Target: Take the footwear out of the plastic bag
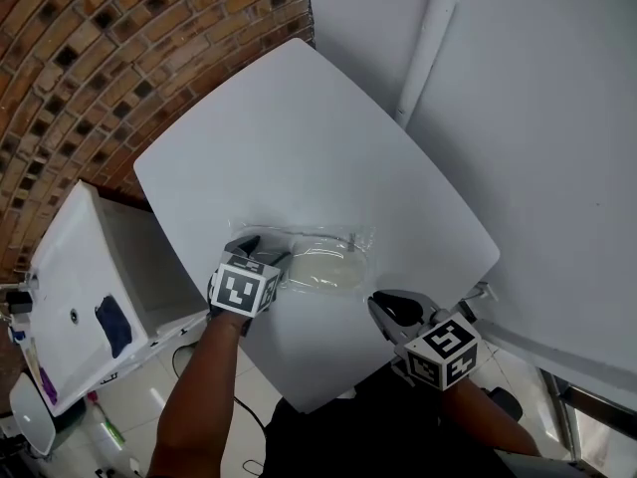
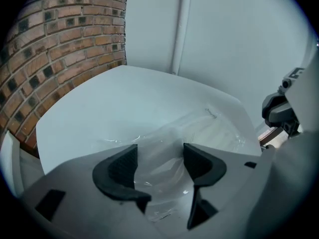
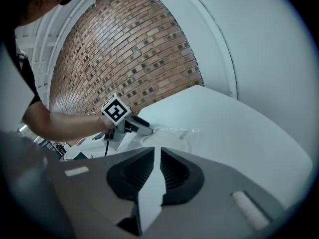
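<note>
we start the unpacking: left gripper (image 2: 159, 156) jaws spread over the plastic bag (image 1: 323, 239), right gripper (image 3: 156, 156) jaws nearly closed and empty; next, pinch the film

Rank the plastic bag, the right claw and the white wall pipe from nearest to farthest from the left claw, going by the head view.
1. plastic bag, right at the left claw tips.
2. right claw, lower right, over the table edge.
3. white wall pipe, top, beyond the table.
</note>
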{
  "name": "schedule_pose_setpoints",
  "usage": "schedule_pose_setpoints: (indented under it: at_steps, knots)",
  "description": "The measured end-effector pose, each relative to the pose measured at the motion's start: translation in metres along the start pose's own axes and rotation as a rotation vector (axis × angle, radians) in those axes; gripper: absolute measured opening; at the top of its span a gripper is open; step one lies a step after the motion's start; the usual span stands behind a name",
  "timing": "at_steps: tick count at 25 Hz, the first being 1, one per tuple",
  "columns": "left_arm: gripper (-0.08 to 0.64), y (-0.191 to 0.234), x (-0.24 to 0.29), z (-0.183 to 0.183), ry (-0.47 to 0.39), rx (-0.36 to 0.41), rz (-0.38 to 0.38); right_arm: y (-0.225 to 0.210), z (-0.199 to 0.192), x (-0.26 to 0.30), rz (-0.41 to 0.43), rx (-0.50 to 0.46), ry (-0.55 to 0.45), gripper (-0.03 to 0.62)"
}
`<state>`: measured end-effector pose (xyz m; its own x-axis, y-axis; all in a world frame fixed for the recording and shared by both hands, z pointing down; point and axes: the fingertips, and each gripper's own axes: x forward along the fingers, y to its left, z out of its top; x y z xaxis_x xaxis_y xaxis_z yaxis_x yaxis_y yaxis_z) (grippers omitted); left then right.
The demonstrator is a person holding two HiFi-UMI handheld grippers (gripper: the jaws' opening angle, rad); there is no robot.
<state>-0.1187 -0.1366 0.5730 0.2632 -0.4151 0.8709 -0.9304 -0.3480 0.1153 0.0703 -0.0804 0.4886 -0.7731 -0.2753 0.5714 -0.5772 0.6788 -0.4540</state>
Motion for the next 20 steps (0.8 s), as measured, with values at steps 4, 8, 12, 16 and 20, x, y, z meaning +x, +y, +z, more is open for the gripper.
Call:
schedule_pose_setpoints:
  at_steps: [4, 8, 12, 16, 20]
  knots:
    - [0.295, -0.012, -0.016, -0.027, 0.019, -0.049, 0.024, -0.004, -0.010, -0.005, -0.025, 0.000, 0.016, 0.040]
    - [0.292, -0.023, -0.033, -0.056, 0.021, -0.124, 0.059, 0.003, -0.032, -0.004, -0.063, -0.128, 0.071, 0.042]
    - [0.288, -0.027, -0.048, -0.083, 0.026, -0.204, 0.093, 0.023, -0.062, 0.005, -0.119, -0.465, 0.172, 0.101]
    - [0.284, -0.028, -0.057, -0.100, 0.040, -0.253, 0.095, 0.034, -0.096, 0.017, -0.197, -0.747, 0.278, 0.188]
    - [0.279, -0.029, -0.061, -0.110, 0.054, -0.278, 0.082, 0.043, -0.110, 0.026, -0.224, -0.855, 0.302, 0.191]
